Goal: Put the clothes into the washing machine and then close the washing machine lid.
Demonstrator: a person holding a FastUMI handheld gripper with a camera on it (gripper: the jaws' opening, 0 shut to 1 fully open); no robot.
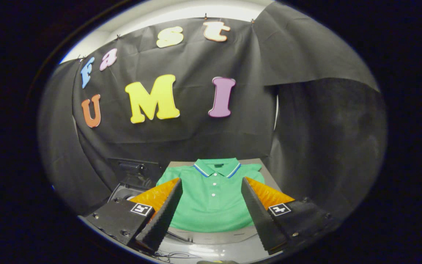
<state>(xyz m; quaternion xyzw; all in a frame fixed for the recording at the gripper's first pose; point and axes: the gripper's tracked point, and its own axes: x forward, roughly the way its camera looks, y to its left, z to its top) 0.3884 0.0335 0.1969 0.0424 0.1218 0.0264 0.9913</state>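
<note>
We hover, gripper (211, 185) jaws spread wide, empty; green polo shirt (213, 198) flat on tabletop (214, 236), dead ahead between fingers, collar far end.

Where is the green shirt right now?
In the gripper view, the green polo shirt lies flat on a grey table, ahead of the open gripper and framed between its fingers. A dark machine sits just left of it.
</note>
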